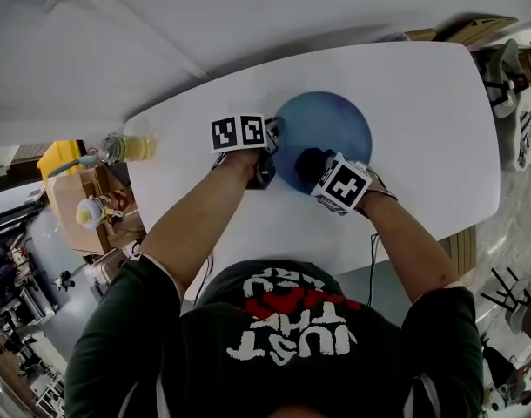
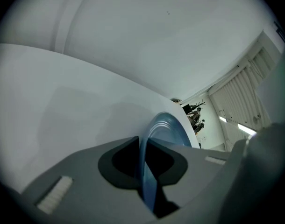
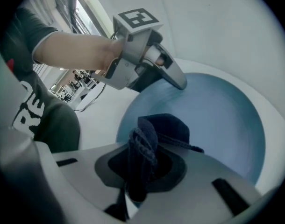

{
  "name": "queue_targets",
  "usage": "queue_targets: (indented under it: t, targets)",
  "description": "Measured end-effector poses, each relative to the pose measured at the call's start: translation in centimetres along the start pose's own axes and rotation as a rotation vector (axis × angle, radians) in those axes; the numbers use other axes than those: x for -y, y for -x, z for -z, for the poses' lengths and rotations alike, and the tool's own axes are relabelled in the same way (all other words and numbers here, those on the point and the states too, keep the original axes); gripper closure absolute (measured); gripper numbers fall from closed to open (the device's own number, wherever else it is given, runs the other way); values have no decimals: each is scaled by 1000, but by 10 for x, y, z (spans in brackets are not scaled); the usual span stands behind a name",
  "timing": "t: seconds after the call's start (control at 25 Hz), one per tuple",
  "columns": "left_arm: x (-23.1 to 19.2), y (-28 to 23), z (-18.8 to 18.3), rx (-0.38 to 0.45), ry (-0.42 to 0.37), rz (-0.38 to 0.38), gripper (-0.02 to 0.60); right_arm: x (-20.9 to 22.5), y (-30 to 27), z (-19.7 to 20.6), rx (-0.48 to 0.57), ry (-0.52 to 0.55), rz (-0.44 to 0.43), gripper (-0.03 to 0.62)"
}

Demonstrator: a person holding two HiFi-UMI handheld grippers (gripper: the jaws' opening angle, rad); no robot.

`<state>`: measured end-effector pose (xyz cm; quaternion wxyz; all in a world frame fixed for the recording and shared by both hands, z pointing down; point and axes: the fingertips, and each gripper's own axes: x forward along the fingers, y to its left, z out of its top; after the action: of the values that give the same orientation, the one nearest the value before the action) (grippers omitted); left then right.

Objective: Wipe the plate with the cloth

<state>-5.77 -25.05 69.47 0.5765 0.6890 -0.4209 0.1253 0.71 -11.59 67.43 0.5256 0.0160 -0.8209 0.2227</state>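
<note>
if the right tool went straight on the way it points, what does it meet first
Most likely the round blue plate, just beyond the dark blue cloth pinched in the right tool; the cloth may already touch it.

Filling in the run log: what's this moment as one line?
left gripper: shut on round blue plate rim | right gripper: shut on dark blue cloth, over plate

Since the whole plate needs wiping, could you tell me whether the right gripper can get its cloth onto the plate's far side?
Probably yes: the right gripper holds the cloth over the plate, whose far side lies bare. Only the rim spot clamped by the left gripper looks blocked.
</note>
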Motion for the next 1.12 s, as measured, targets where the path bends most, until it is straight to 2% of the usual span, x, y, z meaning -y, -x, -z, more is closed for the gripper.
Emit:
queue_targets:
  t: [0.2,0.36,0.48,0.64,0.8,0.88,0.92,1.04,1.12]
  targets:
    - [1,-1,2,-57,-43,32,551,13,-15,-50,145,-24,32,557]
    - [4,-2,4,-101,-81,59,558,53,-5,-69,251,-106,126,557]
    - [4,-2,3,-107,-77,57,560,91,9,-74,315,-175,202,557]
    - [4,-3,3,-109,-68,60,560,133,28,-70,349,-238,302,557]
    - [3,-2,3,-104,-64,59,560,164,49,-50,318,-279,445,557]
    - [2,-2,3,-103,-54,64,560,162,59,-46,351,-306,437,557]
    - [2,-1,4,-104,-44,68,560,156,70,-47,402,-319,413,557]
    - [4,-3,3,-105,-24,77,557,134,123,-37,619,-389,342,557]
    - [5,-4,1,-110,-50,69,557,124,157,-13,739,-481,312,557]
